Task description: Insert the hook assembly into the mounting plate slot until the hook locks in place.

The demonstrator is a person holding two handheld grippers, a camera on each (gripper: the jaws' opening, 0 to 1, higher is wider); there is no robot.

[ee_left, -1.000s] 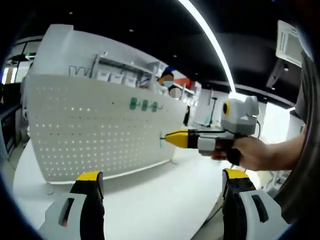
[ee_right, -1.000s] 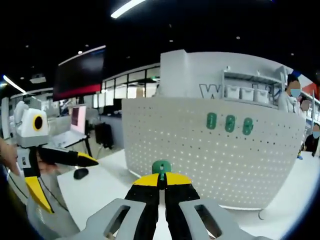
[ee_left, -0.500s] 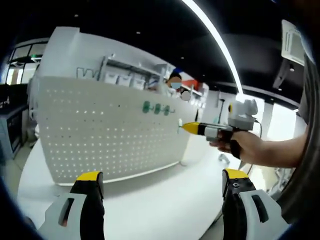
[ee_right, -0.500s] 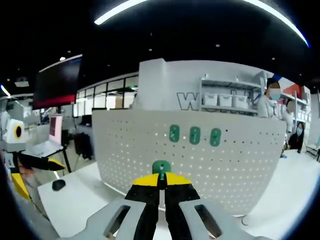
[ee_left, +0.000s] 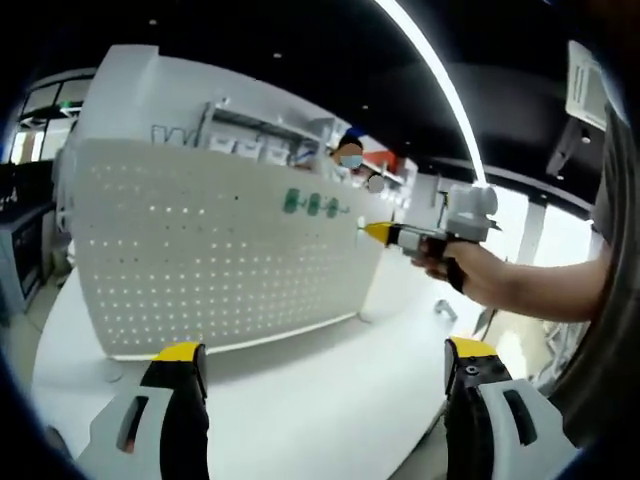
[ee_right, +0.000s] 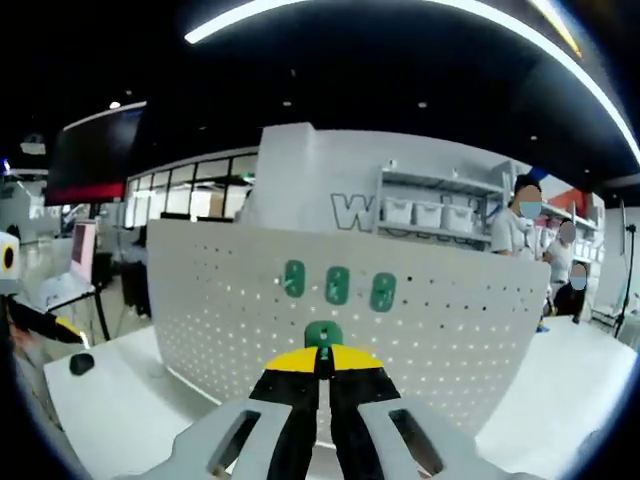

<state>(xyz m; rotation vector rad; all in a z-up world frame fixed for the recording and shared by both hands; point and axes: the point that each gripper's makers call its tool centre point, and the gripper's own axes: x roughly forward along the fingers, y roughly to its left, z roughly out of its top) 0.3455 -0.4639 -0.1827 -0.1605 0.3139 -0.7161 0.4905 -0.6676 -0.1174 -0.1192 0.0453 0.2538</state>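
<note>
Clenched on a small green hook [ee_right: 323, 334], the right claw [ee_right: 322, 362] pointed straight at the white pegboard [ee_right: 440, 330] standing on the white surface [ee_right: 110, 385] ahead of it. Three green hooks [ee_right: 337, 284] already sat in a row on the board, just above the claw's tip. In the left gripper view this claw [ee_left: 377, 233] hovered near the board's far edge, a hand [ee_left: 450, 262] behind it. The left claw [ee_left: 325, 372] was spread wide, holding nothing, low and well back. Doing this well probably meant squaring the hook to a free hole beside that row, pushing straight and firmly, and releasing only once it seated.
</note>
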